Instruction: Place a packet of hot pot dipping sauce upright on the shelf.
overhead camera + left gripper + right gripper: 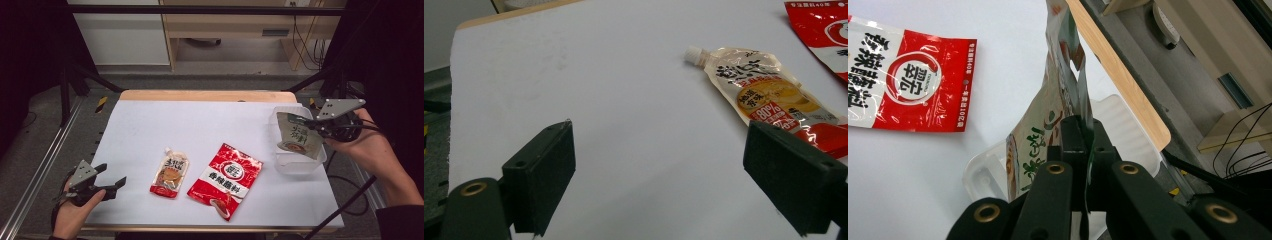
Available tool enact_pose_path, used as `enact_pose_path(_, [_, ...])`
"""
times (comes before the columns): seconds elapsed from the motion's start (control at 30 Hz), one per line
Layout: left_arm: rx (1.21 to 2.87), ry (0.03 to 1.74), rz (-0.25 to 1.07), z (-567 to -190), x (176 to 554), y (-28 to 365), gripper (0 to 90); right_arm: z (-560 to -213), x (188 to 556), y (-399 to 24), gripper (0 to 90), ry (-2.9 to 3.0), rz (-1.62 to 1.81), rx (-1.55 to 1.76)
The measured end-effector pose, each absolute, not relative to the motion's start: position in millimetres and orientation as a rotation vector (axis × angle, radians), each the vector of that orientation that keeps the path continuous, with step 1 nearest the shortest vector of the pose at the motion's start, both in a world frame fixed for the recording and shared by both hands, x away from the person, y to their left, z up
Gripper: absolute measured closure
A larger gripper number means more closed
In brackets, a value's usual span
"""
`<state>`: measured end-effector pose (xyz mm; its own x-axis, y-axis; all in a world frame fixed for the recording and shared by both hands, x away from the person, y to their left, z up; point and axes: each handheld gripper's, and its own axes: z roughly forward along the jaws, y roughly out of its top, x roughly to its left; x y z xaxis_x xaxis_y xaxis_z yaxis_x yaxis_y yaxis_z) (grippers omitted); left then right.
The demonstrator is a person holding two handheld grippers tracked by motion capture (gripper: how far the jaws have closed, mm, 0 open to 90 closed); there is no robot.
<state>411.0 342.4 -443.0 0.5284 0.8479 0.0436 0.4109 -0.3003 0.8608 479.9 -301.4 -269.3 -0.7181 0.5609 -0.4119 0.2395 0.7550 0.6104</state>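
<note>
My right gripper (311, 123) is shut on the edge of a green-and-white seasoning pouch (298, 135), which hangs over a clear plastic tray (300, 162) at the table's right edge. Seen from the right gripper view, the pouch (1045, 125) is pinched between the closed jaws above the tray (1125, 127). A spouted sauce pouch (170, 175) and a red seasoning bag (226, 179) lie flat on the white table. My left gripper (116, 181) rests open at the front left corner, its fingers (541, 177) wide apart, the spouted pouch (769, 100) ahead to its right.
The white table sheet (200, 125) ends in a wooden strip at the far edge (207, 95). Black frame bars and cables run along both sides of the table. A wooden cabinet stands beyond the far edge.
</note>
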Motion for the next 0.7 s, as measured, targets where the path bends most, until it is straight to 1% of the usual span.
enact_pose_path(0.4, [1.922, 1.027, 0.645, -443.4, 411.3, 342.1, 13.3, -279.7, 471.8, -312.1, 90.0, 2.363, 0.785, 0.592])
enact_pose_path(0.7, [1.922, 1.024, 0.647, -443.2, 411.4, 342.3, 13.4, -280.7, 465.5, -317.2, 90.0, 2.374, 0.814, 0.592])
